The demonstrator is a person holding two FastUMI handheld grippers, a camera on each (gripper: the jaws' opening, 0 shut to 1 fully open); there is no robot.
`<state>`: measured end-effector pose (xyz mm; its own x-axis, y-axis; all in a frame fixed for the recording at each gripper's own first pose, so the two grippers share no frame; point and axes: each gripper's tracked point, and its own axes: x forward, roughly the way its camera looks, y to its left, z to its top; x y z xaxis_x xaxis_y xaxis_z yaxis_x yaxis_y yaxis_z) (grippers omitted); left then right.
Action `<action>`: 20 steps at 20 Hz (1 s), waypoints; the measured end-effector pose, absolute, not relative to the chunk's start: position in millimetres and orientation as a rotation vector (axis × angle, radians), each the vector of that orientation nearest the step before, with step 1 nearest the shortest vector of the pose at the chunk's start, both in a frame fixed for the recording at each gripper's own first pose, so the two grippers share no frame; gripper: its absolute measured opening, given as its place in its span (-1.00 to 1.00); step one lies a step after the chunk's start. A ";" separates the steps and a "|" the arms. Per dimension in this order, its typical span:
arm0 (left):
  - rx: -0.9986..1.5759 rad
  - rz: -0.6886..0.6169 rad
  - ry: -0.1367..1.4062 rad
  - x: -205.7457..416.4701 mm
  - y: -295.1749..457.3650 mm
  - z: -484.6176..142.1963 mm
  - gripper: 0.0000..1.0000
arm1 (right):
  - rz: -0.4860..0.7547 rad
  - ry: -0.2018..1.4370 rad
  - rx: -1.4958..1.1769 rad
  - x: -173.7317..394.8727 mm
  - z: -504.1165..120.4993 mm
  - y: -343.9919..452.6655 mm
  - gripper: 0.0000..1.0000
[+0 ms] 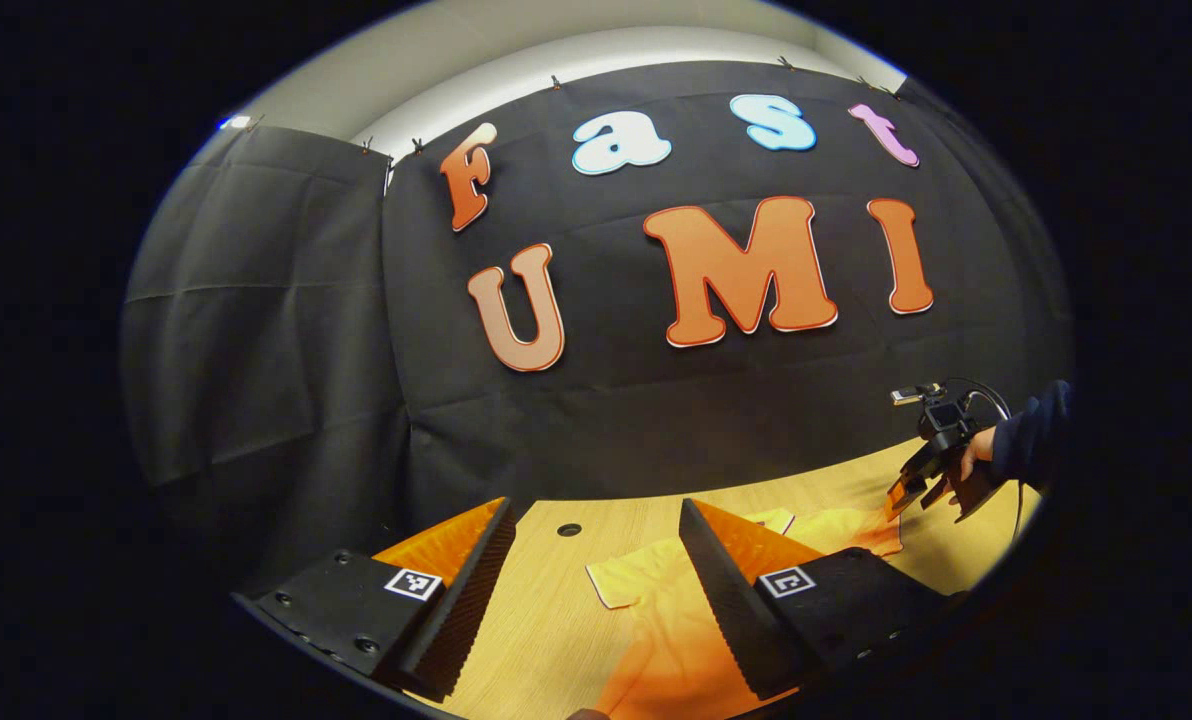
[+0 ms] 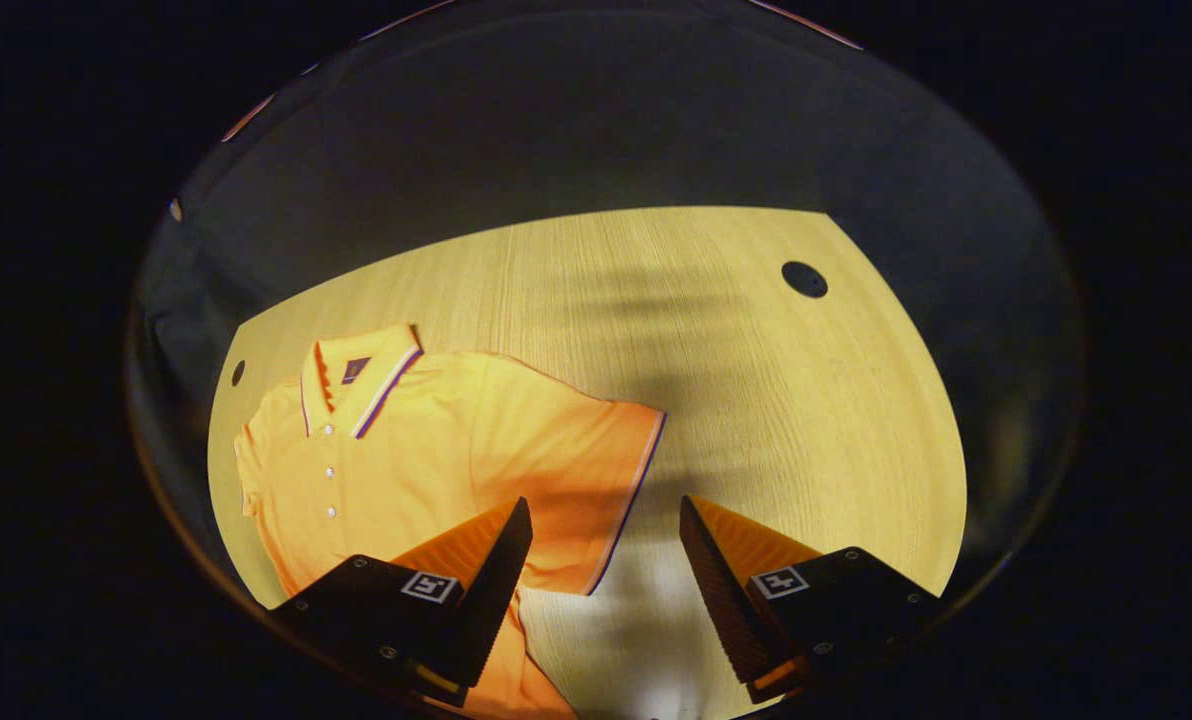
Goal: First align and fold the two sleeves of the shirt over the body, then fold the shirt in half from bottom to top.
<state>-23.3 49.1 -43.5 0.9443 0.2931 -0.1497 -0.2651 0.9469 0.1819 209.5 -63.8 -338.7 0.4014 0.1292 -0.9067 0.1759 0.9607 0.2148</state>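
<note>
Orange short-sleeved polo shirt (image 2: 426, 440) lies flat on the pale wooden table (image 2: 756, 400), sleeves unfolded.

Both tongs gape wide, empty: right gripper (image 2: 604, 545) hovers over the striped sleeve cuff (image 2: 636, 490), left gripper (image 1: 596, 560) above. First step: pinch sleeves.

This was a recording booth rather than a home: black cloth (image 1: 286, 330) clipped up as walls hung beyond the claw, behind a pale wooden counter (image 2: 656, 330) with round cable holes (image 2: 804, 279).
</note>
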 end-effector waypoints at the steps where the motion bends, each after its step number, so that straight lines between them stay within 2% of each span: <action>1: 0.164 0.294 0.186 -22.1 49.1 -45.1 1.00 | -0.030 1.193 0.323 210.4 -348.4 -60.5 0.77; 8: 0.179 0.313 0.260 -18.2 40.7 -62.0 0.98 | -0.029 1.328 0.304 212.4 -384.3 -59.8 0.59; 10: 0.180 0.312 0.280 -16.7 35.6 -67.1 1.00 | -0.060 1.359 0.238 210.6 -386.3 -61.1 0.49; 12: 0.181 0.310 0.301 -16.2 31.1 -72.4 1.00 | -0.016 1.378 0.193 210.3 -381.9 -46.5 0.33; 14: 0.186 0.304 0.307 -11.7 26.4 -72.2 0.98 | 0.016 1.359 0.157 213.3 -378.5 -35.9 0.00; 15: 0.189 0.302 0.307 -9.8 26.0 -71.3 0.98 | 0.022 1.352 0.155 212.5 -378.1 -34.2 -0.39; 16: 0.190 0.301 0.307 -9.7 25.7 -70.8 0.98 | 0.038 1.341 0.162 214.2 -379.2 -32.5 -0.55; 18: 0.192 0.304 0.312 -12.6 26.4 -69.9 0.98 | 0.047 1.326 0.224 216.1 -377.5 -32.0 -0.77; 20: 0.193 0.314 0.321 -15.1 30.8 -69.0 1.00 | 0.053 1.306 0.345 219.5 -369.8 -27.4 -0.85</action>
<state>-15.1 30.8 -69.0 0.9013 0.3319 -0.2783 -0.2712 0.9334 0.2349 219.5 -27.4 -369.8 0.2678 0.2309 -0.9354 0.1549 0.9479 0.2784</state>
